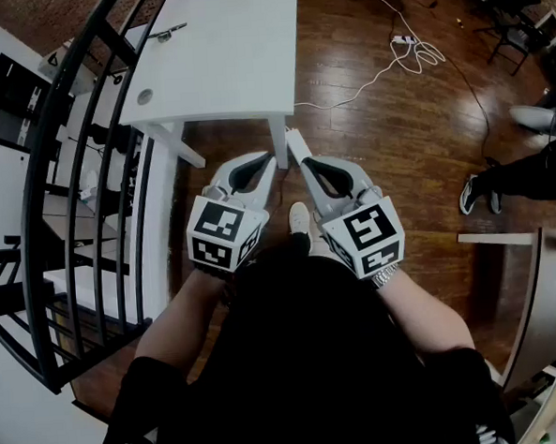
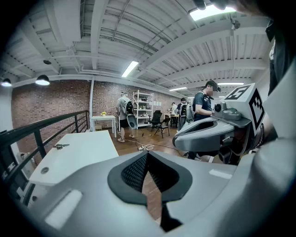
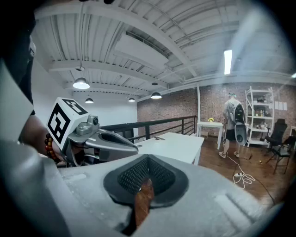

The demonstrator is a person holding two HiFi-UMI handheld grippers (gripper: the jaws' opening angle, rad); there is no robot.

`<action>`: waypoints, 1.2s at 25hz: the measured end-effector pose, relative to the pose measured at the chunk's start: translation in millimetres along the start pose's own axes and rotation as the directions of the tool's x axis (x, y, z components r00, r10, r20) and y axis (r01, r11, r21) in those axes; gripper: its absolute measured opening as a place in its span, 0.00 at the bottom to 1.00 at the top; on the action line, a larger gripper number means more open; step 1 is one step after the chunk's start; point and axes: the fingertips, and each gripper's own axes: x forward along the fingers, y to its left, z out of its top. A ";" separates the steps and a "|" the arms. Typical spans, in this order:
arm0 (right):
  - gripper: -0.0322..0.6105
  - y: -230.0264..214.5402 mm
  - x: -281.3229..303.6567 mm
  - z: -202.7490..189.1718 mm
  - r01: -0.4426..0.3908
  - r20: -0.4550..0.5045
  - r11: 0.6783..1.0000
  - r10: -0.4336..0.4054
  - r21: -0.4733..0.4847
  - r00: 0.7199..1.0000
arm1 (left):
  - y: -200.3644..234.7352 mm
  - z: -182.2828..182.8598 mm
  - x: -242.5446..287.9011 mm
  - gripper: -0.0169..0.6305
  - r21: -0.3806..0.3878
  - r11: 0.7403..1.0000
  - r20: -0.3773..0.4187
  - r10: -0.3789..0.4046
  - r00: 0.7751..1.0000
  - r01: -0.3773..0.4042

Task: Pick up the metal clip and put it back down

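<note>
The metal clip [image 1: 168, 32] lies at eleven o'clock on the white table's [image 1: 241, 78] far edge, probably light, stiff and slippery, so pinch its broad middle; your left gripper [image 1: 268, 159] and right gripper [image 1: 292, 139] are closed and empty.

Left tongs [image 1: 269, 161] and right tongs [image 1: 293, 138] side by side, jaws together, near the white table [image 1: 222, 70].

Glossy dark wood floor [image 1: 395, 134], smooth matt white table [image 1: 221, 51], black metal railing [image 1: 34, 203]
</note>
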 end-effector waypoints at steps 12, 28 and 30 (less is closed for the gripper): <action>0.04 -76.3 75.9 7.7 -0.048 -0.045 0.999 0.048 -0.009 0.998 | 67.6 13.8 81.9 0.05 -0.073 0.997 0.005 0.034 0.999 -0.034; 0.04 -162.0 176.0 56.6 -0.114 -0.057 0.993 0.112 -0.035 0.992 | 148.8 60.1 167.3 0.05 -0.105 0.991 0.002 0.079 0.997 -0.078; 0.04 -162.0 179.1 56.2 -0.139 -0.052 0.989 0.137 -0.043 0.989 | 150.1 59.8 168.2 0.05 -0.109 0.989 0.004 0.103 0.995 -0.102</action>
